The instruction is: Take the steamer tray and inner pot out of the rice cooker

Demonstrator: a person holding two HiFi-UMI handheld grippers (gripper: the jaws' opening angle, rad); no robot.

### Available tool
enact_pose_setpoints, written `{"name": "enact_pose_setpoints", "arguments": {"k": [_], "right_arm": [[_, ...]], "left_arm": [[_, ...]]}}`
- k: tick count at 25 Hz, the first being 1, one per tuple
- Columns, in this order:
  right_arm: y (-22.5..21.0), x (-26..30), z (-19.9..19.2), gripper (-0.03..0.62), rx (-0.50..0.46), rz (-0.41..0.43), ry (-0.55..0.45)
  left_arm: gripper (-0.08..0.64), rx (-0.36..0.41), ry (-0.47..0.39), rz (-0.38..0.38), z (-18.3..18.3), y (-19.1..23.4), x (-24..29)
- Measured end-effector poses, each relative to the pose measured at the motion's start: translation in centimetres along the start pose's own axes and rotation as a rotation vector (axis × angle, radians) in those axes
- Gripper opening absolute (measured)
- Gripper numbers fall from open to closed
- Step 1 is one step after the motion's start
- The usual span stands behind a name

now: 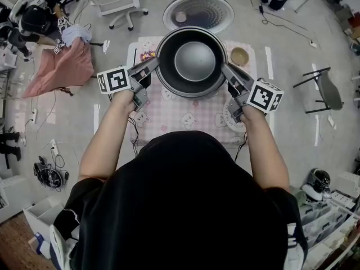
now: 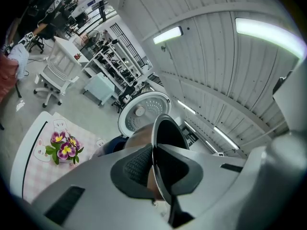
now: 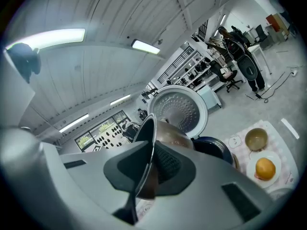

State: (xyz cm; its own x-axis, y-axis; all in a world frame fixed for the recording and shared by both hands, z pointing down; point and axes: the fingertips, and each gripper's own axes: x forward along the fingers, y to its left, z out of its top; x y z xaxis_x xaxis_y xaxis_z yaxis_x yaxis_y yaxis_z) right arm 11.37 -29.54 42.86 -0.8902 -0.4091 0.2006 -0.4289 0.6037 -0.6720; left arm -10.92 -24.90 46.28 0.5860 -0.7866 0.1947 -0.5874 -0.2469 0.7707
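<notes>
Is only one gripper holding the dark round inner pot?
No, the left gripper and the right gripper clamp opposite rim edges of the dark round inner pot.

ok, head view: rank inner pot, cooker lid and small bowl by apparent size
1. inner pot, but it is held up nearer the camera, which inflates it.
2. lid, about as wide as the pot but seen as a flatter oval, so the order of these two is unsure.
3. bowl, clearly smallest.

Dark grey inner pot [image 1: 194, 62], bronze outside, between the jaws, pink checked tablecloth [image 1: 191, 117] below, navy rice cooker [image 3: 214, 146] beyond
</notes>
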Motion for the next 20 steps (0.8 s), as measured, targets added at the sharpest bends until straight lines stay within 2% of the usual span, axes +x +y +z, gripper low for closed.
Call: {"name": "enact_pose_setpoints", "arguments": {"k": [7,13,20], "right_arm": [[1.5,1.5,-0.6,0.04,-0.017,0.053,0.032],[4.7,6.4,-2.0,0.04,-0.018,0.123,0.093],[6.9,10.5,-3.8,0.04,-0.02,0.196,0.165]], "left_arm": [[0.044,0.005,-0.054,0.033,0.4,0.2,-2.7],[0.044,0.0,-0.122,0.083,2.4,2.3,-8.0],[0.044,-0.037,-0.191,0.153,2.5,4.2,-12.8]]}}
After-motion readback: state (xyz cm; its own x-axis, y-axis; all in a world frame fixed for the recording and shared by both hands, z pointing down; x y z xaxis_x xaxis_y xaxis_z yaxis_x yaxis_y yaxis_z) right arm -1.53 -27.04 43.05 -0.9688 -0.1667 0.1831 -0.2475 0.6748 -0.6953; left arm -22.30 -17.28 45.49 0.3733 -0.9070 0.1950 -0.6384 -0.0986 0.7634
